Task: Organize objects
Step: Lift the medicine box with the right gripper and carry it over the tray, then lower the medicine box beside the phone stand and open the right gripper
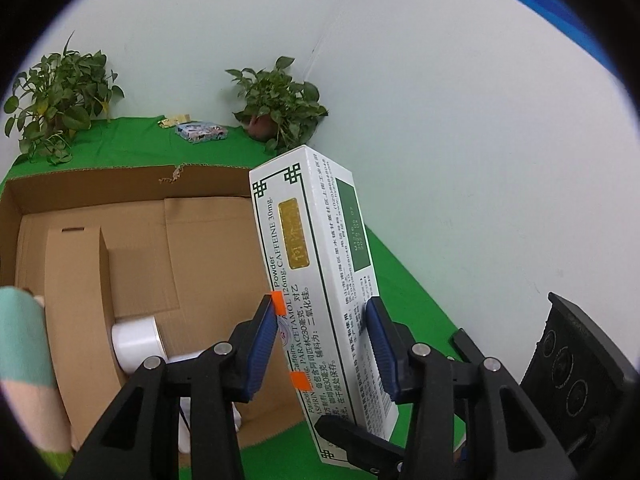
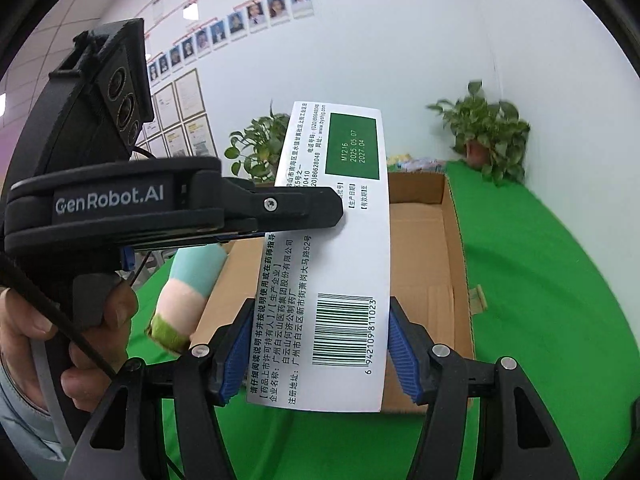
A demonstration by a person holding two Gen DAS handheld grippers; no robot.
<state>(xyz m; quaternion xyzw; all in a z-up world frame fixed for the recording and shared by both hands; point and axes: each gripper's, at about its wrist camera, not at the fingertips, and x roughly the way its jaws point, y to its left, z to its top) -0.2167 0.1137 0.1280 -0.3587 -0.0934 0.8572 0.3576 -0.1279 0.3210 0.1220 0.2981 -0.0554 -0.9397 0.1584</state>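
Through my left wrist camera, the left gripper (image 1: 322, 340) clamps the medicine box (image 1: 320, 280) upright beside the cardboard box (image 1: 132, 240). Through my right camera, the right gripper (image 2: 322, 354) pinches the same medicine box (image 2: 344, 248) by its barcode end above the cardboard box (image 2: 432, 248).

A counter (image 1: 404, 280) covered in green cloth carries an open cardboard box (image 1: 132, 216). Behind the box, toward the white wall, lie a small patterned packet (image 1: 202, 133) and a yellowish item (image 1: 173, 120) just beside it. Two potted plants stand behind the box, one (image 1: 56, 96) at its left rear and one (image 1: 280, 108) at its right rear corner.
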